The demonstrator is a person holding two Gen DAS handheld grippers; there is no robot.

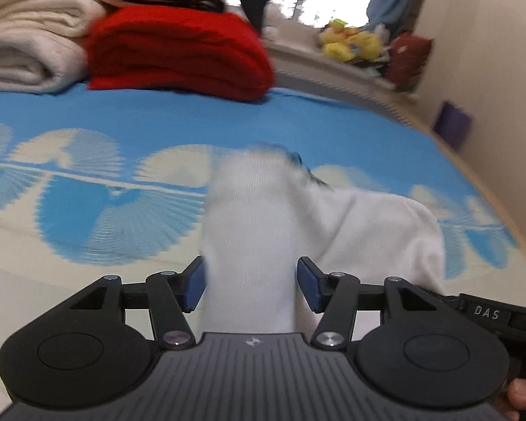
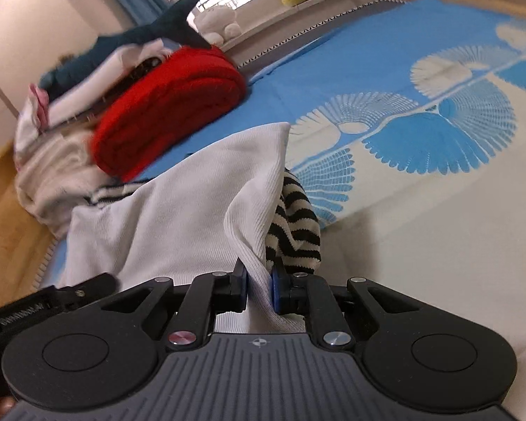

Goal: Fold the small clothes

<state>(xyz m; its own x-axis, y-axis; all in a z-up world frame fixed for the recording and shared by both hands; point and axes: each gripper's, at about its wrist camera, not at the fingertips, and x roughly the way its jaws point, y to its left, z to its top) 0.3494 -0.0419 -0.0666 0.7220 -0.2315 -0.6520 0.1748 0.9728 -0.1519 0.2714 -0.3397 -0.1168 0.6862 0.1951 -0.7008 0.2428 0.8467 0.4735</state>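
Observation:
A small white ribbed garment (image 1: 368, 221) lies on the blue and cream bedspread (image 1: 105, 210). In the left wrist view a fold of it (image 1: 249, 238) runs up between the blue pads (image 1: 194, 286) of my left gripper (image 1: 250, 286), whose jaws stand apart beside the cloth without pressing it. In the right wrist view my right gripper (image 2: 259, 289) is shut on an edge of the white garment (image 2: 179, 210). A black-and-white striped piece (image 2: 296, 224) hangs just right of that gripper, partly under the white cloth.
A folded red knit (image 1: 179, 56) and cream blankets (image 1: 28, 45) are stacked at the far side of the bed; they also show in the right wrist view (image 2: 168, 105). A plush shark (image 2: 150, 31) lies on the stack. Yellow plush toys (image 1: 350, 42) sit on the windowsill.

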